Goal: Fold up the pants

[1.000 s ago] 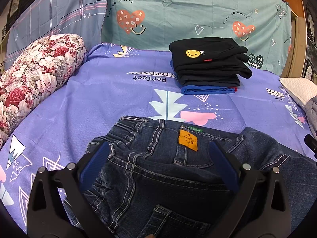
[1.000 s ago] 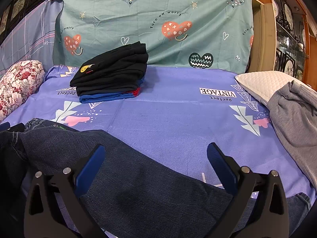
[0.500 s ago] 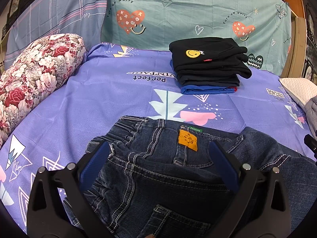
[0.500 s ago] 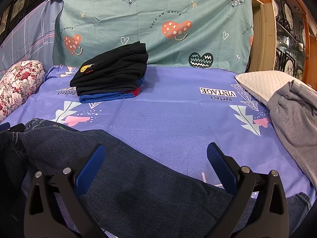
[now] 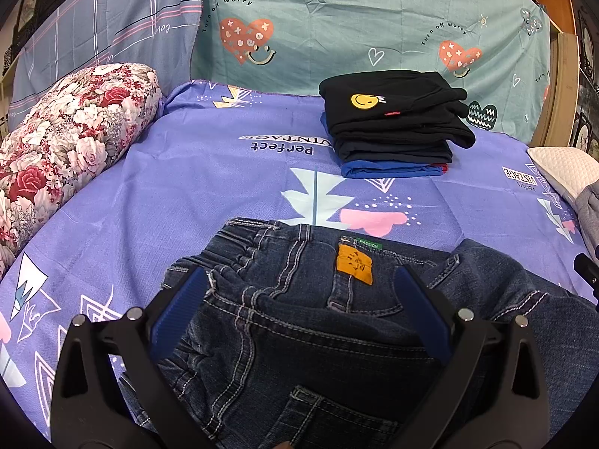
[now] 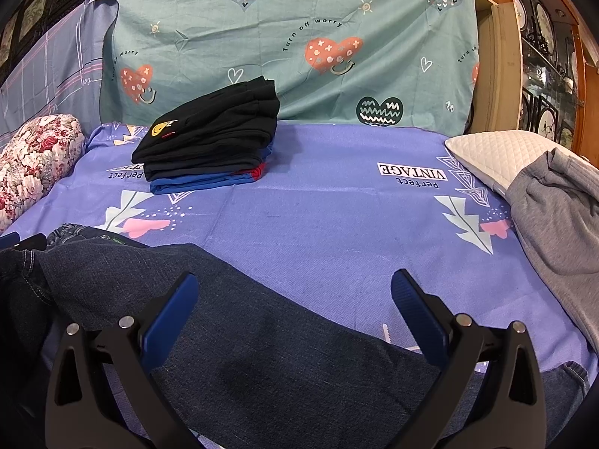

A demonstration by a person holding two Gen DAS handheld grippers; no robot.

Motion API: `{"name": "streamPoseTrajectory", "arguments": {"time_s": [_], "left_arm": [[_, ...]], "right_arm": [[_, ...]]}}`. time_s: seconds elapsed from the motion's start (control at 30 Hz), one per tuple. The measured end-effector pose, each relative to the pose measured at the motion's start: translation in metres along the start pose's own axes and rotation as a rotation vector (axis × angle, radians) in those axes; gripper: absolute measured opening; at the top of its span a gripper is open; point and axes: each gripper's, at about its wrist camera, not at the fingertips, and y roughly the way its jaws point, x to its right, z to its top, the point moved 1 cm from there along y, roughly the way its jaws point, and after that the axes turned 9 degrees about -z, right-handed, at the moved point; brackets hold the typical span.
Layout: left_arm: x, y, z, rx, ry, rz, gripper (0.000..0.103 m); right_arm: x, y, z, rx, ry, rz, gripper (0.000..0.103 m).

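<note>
Both your grippers gape wide: left gripper [image 5: 299,292] over the jeans [image 5: 299,336] waistband at lower centre, right gripper [image 6: 295,299] above a leg, gripping nothing

Home bedroom. Bed under a purple printed cotton sheet [image 6: 318,232]; teal heart-patterned cloth backdrop [image 6: 299,37]; floral red-and-white bolster pillow [image 5: 67,127]; white quilted pillow [image 6: 494,153]; stack of folded black and blue garments [image 5: 393,127]; wooden glass-fronted display cabinet [image 6: 550,75].
</note>
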Motion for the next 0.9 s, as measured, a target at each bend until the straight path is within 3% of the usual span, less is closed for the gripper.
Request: {"name": "streamPoseTrajectory", "arguments": {"time_s": [0.9], "left_arm": [[0.002,0.002,-0.0034,-0.005,-0.004,-0.005,0.101]], "right_arm": [[-0.0002,0.0013,-0.0016,-0.009,0.001,0.0,0.102]]}}
